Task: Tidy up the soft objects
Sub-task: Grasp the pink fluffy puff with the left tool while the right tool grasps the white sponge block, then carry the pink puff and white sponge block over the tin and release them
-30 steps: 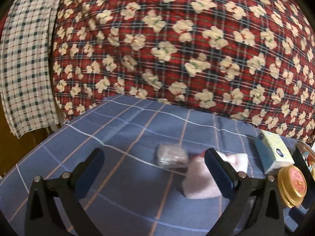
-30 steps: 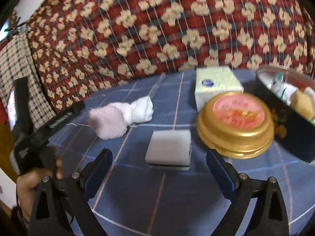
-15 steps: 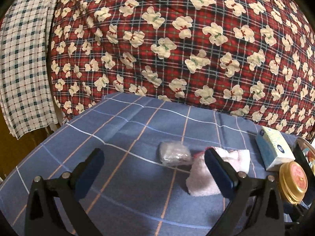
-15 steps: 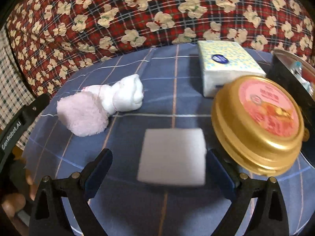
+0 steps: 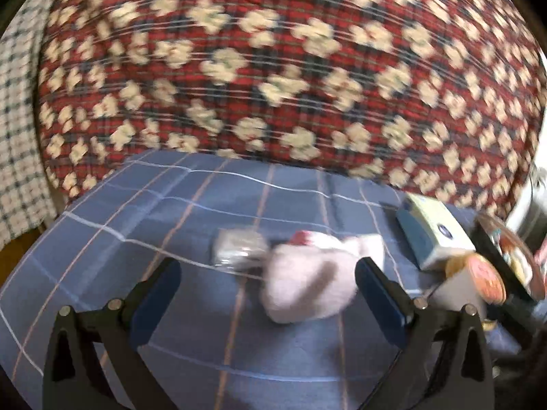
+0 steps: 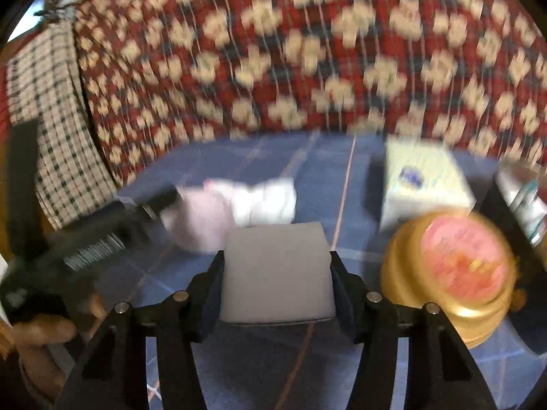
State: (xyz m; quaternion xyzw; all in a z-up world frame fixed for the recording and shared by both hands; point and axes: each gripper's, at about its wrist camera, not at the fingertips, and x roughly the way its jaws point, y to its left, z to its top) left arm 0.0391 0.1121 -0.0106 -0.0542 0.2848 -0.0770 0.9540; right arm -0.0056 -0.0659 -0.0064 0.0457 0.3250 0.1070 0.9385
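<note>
The right gripper point(image 6: 277, 273), low in the middle of its view, has just been closing and its jaws now clamp the grey sponge block point(image 6: 277, 266) by its two sides. The left gripper point(image 5: 266, 294) stands wide apart at the bottom of its own view, touching nothing; the pink-and-white plush toy point(image 5: 314, 280) lies between and beyond its fingers, with a clear-wrapped bundle point(image 5: 239, 249) just left of the toy.

By my reading, the sorting is at an early stage: one soft thing is gripped, while the toy and the bundle still lie on the blue checked cloth point(image 5: 136, 225). At right sits a dark open tin point(image 6: 506, 212), already holding some items and probably the destination.

Counted: one sponge, one plush toy, one wrapped bundle, one tissue pack point(image 6: 424, 181), one gold lid point(image 6: 454, 273), one tin.
</note>
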